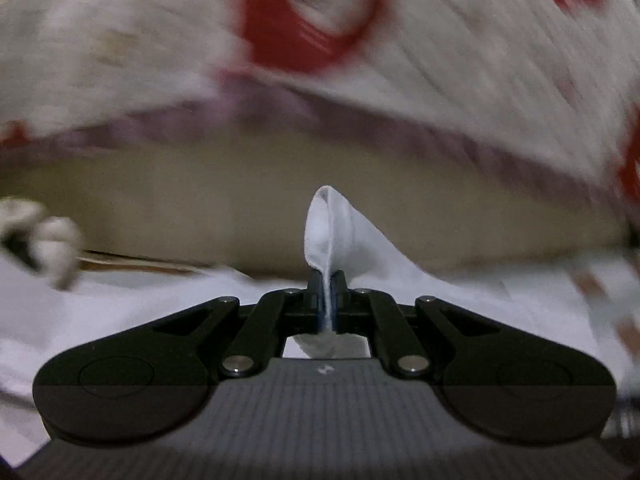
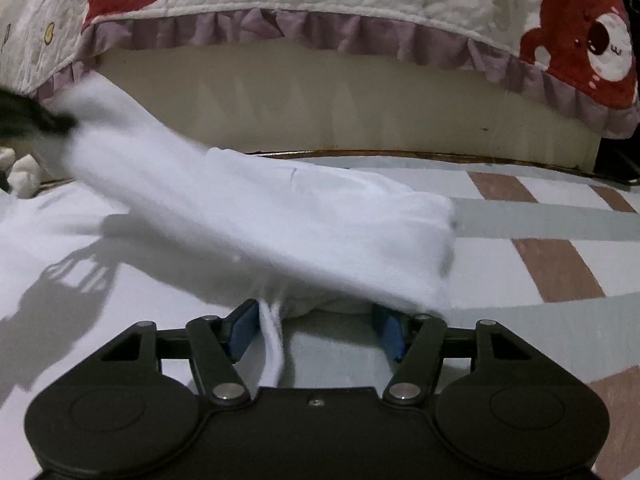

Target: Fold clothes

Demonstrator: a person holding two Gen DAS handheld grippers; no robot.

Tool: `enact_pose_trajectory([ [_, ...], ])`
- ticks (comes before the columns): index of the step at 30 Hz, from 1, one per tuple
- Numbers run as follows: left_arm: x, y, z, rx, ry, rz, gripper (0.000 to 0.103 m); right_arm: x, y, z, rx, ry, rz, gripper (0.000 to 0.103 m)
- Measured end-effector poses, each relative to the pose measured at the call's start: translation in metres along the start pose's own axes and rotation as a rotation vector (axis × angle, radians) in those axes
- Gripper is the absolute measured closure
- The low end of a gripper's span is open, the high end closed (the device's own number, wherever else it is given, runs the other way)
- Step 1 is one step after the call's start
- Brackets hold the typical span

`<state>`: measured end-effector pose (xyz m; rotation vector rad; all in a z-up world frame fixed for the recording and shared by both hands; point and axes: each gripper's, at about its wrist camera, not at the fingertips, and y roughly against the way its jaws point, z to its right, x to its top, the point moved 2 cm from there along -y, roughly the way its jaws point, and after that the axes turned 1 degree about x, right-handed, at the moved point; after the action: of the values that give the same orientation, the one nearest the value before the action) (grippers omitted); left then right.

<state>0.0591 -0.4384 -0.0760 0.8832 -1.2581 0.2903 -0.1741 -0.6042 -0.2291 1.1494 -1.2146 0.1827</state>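
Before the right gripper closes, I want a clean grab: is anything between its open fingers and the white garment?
Nothing visible does. The right gripper stands open right at the white garment, whose edge already hangs between its blue pads.

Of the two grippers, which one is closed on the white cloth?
The left gripper: its jaws pinch a fold of the white cloth. The right gripper stands open, with cloth only hanging loose between its blue pads.

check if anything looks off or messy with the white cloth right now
Nothing damaged or spilled. The white cloth is bunched and slanted across the striped sheet, lifted at one end by the shut left gripper, while a loose strand dangles between the open right gripper.
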Motion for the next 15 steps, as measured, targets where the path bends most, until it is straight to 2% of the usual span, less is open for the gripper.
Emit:
enact_pose_trajectory([
  [1, 0.001, 0.0, -0.02, 0.053, 0.056, 0.006, 0.099, 0.001, -0.001, 0.001, -0.001, -0.005, 0.0, 0.037],
  [3, -0.009, -0.015, -0.055, 0.109, 0.125, -0.093, 0.099, 0.002, -0.003, 0.002, -0.002, -0.014, 0.0, 0.037],
  [5, -0.025, -0.03, -0.078, 0.121, 0.143, -0.193, 0.099, 0.004, -0.005, 0.003, -0.005, -0.019, -0.001, 0.037],
  [7, -0.042, -0.04, -0.09, 0.126, 0.107, -0.257, 0.099, 0.005, -0.006, -0.001, -0.022, -0.003, -0.011, 0.036],
  [10, -0.053, -0.043, -0.092, 0.117, 0.071, -0.281, 0.099, 0.009, -0.008, -0.009, -0.031, 0.047, -0.014, 0.035],
  [13, -0.053, -0.043, -0.094, 0.114, 0.085, -0.254, 0.099, 0.016, -0.012, -0.019, -0.018, 0.127, 0.001, 0.035],
  [14, -0.052, -0.042, -0.094, 0.123, 0.085, -0.243, 0.099, 0.019, -0.014, -0.02, -0.005, 0.145, 0.01, 0.039],
  [15, -0.049, -0.042, -0.092, 0.135, 0.082, -0.233, 0.099, 0.022, -0.016, -0.017, 0.008, 0.136, 0.022, 0.048],
])
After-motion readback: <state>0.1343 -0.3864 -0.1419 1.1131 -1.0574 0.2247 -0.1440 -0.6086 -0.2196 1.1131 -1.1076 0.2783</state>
